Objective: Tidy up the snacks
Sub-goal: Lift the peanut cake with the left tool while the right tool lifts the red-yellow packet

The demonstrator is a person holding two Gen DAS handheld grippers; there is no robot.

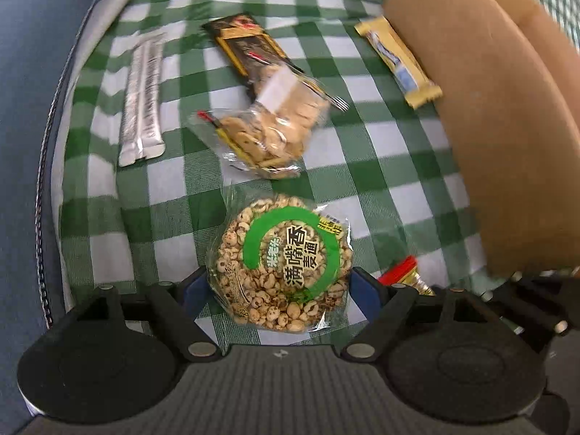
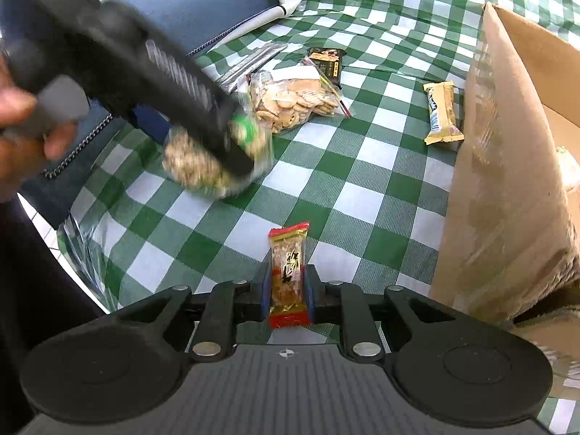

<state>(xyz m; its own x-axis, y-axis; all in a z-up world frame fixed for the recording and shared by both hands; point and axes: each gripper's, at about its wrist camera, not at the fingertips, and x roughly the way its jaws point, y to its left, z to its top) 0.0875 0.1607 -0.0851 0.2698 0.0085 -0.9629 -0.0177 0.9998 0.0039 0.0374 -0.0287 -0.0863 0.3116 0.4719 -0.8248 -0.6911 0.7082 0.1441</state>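
My left gripper (image 1: 279, 286) is shut on a round puffed-grain cake (image 1: 282, 261) in a clear wrapper with a green ring, held above the checked cloth; it also shows blurred in the right wrist view (image 2: 214, 163). My right gripper (image 2: 288, 290) is shut on a small red-and-gold snack bar (image 2: 288, 272), upright between the jaws; its end shows in the left wrist view (image 1: 402, 275). On the cloth lie a clear bag of crackers (image 1: 268, 134), a black-and-gold packet (image 1: 246, 43), a yellow bar (image 1: 398, 61) and silver sachets (image 1: 143, 98).
An open cardboard box (image 1: 489, 108) stands at the right, close to both grippers; it also shows in the right wrist view (image 2: 507, 181). A blue chair cushion (image 2: 203, 3) lies beyond the table's left edge. The green-and-white checked tablecloth (image 2: 362, 195) covers the table.
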